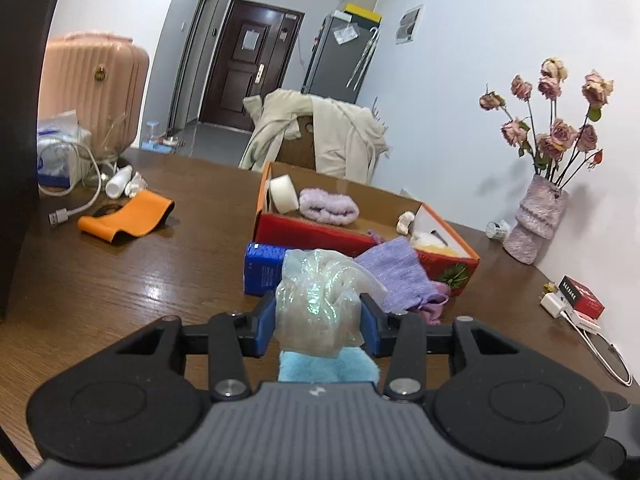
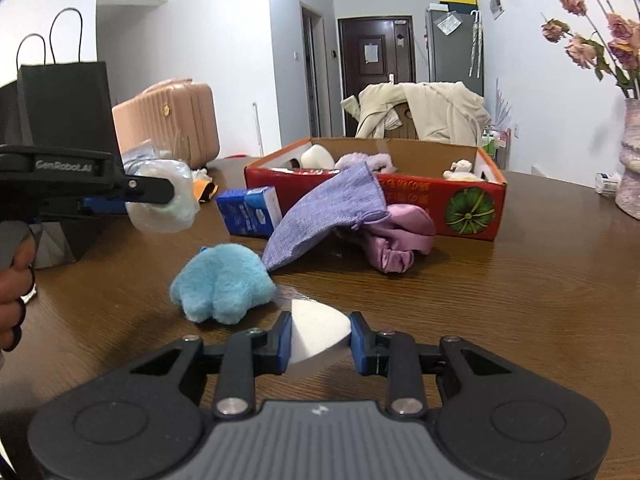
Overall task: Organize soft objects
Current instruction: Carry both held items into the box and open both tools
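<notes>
My left gripper (image 1: 318,316) is shut on a translucent iridescent mesh puff (image 1: 320,304) and holds it above the table; it also shows in the right wrist view (image 2: 162,200). My right gripper (image 2: 320,340) is shut on a white wedge sponge (image 2: 318,330) low over the table. A blue plush toy (image 2: 222,284) lies on the table just ahead of it. A purple knit pouch (image 2: 332,214) and a pink satin cloth (image 2: 400,240) lean against the red cardboard box (image 2: 400,204). The box holds a lilac fluffy band (image 1: 328,205) and a tape roll (image 1: 283,194).
A blue carton (image 2: 250,211) stands left of the pouch. A black paper bag (image 2: 66,120) stands at the left. An orange sleeve (image 1: 128,218), cable and bottles lie far left. A vase of dried roses (image 1: 534,220), a red box (image 1: 582,296) and a charger sit at the right.
</notes>
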Tool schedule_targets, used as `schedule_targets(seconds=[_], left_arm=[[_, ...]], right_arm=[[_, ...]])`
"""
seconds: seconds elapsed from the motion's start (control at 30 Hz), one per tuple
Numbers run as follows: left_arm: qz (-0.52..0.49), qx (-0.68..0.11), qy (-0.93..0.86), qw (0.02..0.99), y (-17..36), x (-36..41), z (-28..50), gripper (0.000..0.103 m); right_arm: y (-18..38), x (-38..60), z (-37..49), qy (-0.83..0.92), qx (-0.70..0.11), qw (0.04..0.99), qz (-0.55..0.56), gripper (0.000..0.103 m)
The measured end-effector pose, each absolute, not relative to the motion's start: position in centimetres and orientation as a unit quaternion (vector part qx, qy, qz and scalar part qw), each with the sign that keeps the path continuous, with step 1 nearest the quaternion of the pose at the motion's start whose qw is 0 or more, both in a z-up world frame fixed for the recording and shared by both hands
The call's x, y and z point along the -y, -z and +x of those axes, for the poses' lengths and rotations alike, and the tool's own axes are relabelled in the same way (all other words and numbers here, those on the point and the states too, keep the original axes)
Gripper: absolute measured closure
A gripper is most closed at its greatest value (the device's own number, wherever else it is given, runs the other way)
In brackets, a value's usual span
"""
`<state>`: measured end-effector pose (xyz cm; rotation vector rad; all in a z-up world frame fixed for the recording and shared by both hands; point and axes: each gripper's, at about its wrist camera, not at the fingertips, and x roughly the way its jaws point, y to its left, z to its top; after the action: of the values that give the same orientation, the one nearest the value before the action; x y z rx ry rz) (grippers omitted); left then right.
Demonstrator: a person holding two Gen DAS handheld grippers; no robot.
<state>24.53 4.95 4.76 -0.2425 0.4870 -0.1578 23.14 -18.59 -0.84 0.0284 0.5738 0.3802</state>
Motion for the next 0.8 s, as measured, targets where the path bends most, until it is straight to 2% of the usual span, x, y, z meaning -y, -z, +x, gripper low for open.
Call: schedule_targets(seconds=[0.23, 0.47, 0.6, 0.8], left_arm=[[-0.101, -0.222, 0.091, 0.965, -6.6, -4.3, 25.9, 0.059], [-0.065, -0.213, 0.136, 0.965, -10.3, -3.6, 35.9, 0.057], [-0.026, -0.258, 0.13, 0.957, -9.4, -2.5, 44.8, 0.056], [-0.027, -0.338, 0.087, 0.937, -5.2, -2.1, 54.8, 0.056]], right_arm=[[-1.8, 21.5, 24.1, -0.176, -0.25, 0.951, 0.037, 0.074], [-7.8, 25.1, 34.2, -0.185, -0.206, 0.96, 0.04, 0.074], [-8.5, 25.5, 44.9, -0.166, -0.242, 0.955, 0.035, 0.072], [-3.7, 24.0, 58.9, -0.1, -0.342, 0.934, 0.006, 0.072]])
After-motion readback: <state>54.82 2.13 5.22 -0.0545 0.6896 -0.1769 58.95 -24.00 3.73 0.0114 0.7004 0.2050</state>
